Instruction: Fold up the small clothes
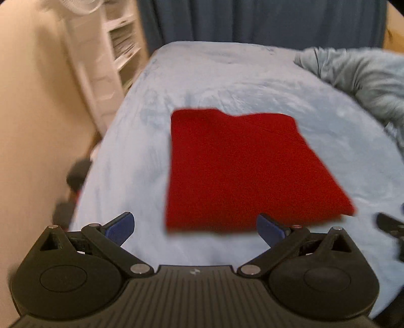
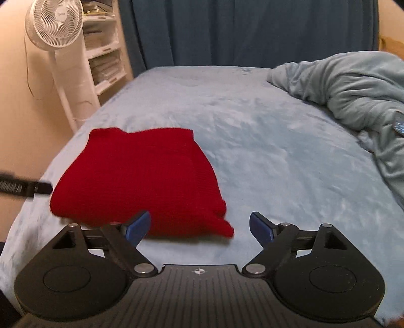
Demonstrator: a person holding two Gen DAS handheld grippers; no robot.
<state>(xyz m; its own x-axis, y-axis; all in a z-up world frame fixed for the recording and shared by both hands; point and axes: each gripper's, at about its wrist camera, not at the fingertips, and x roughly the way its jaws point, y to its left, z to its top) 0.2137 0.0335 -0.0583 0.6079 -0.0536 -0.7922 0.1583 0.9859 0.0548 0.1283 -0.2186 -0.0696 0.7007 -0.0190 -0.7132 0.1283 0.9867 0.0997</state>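
A red knitted garment [image 1: 242, 169] [image 2: 141, 176] lies folded into a flat rectangle on the light blue bed cover [image 1: 227, 83] [image 2: 277, 156]. My left gripper [image 1: 195, 225] hovers above the bed just short of the garment's near edge, jaws wide open, nothing between the blue pads. My right gripper [image 2: 199, 225] is also open and empty, above the garment's near right corner. The right gripper's body shows as a dark blur at the right edge of the left wrist view, and the left gripper's body at the left edge of the right wrist view.
A crumpled blue blanket [image 2: 353, 90] [image 1: 361, 80] is heaped on the bed's right side. A white standing fan [image 2: 54, 22] and white shelves [image 2: 103, 58] [image 1: 121, 45] stand left of the bed. Dark blue curtains [image 2: 240, 30] hang behind. Dark objects [image 1: 75, 174] lie by the bed's left edge.
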